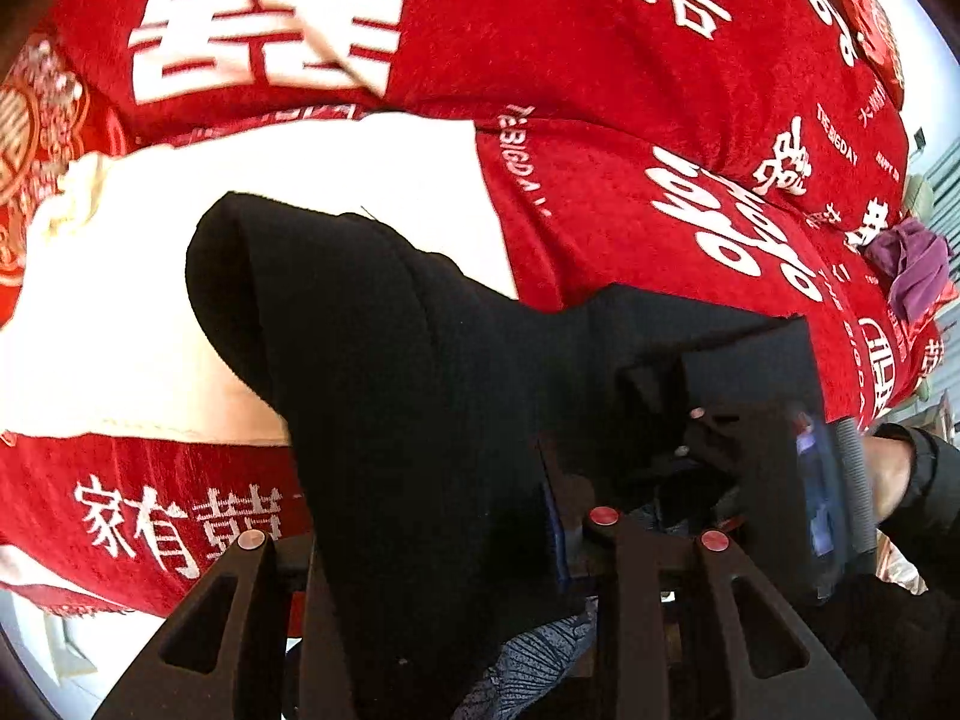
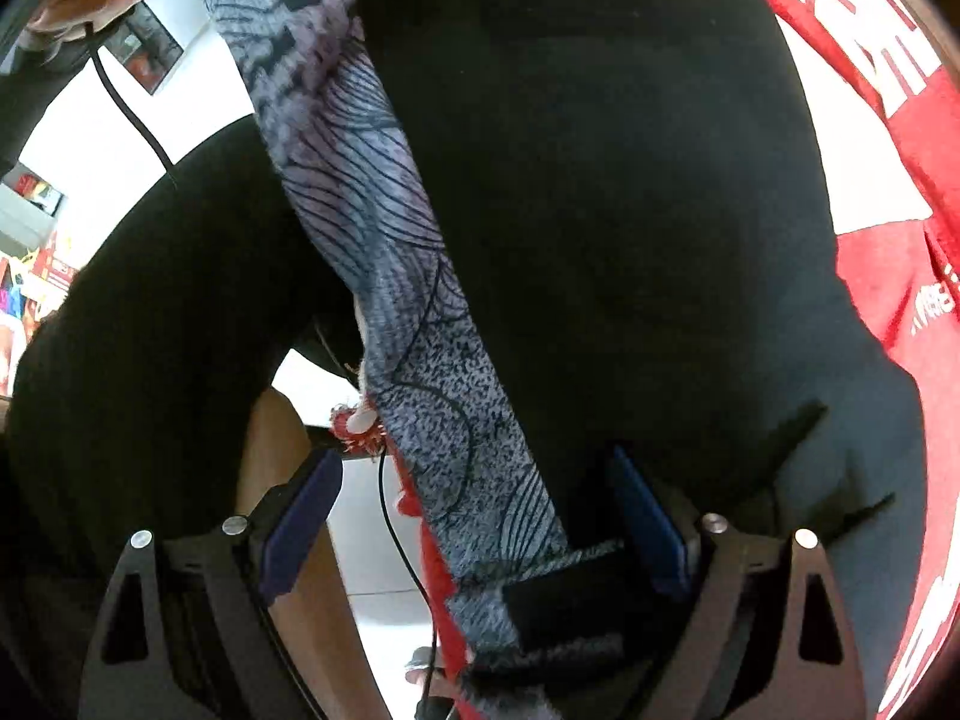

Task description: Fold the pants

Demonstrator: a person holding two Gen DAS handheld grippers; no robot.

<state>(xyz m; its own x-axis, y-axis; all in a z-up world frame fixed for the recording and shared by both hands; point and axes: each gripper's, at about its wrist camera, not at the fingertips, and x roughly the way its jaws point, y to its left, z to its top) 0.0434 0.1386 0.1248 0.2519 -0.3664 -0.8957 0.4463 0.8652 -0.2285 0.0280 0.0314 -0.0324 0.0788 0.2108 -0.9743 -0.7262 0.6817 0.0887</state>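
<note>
The black pants [image 1: 372, 360] hang in a thick fold over the red bedspread [image 1: 600, 90]. My left gripper [image 1: 426, 534] is shut on them, and the black cloth fills the gap between its fingers. In the right wrist view the pants [image 2: 600, 210] cover most of the picture. My right gripper [image 2: 474, 516] stands open, its blue pads [image 2: 300, 522] wide apart. A strip of grey patterned cloth [image 2: 408, 300] runs down between the pads, and neither pad presses on it. The right gripper's body [image 1: 816, 480] and the hand holding it [image 1: 888, 468] show at the right of the left wrist view.
The bedspread carries large white characters and a white patch [image 1: 180, 312]. A purple cloth [image 1: 912, 264] lies at its far right edge. A thin black cable [image 2: 396, 516] hangs between the right gripper's pads over pale floor [image 2: 372, 588]. Red fringe [image 2: 354, 426] hangs beside the grey strip.
</note>
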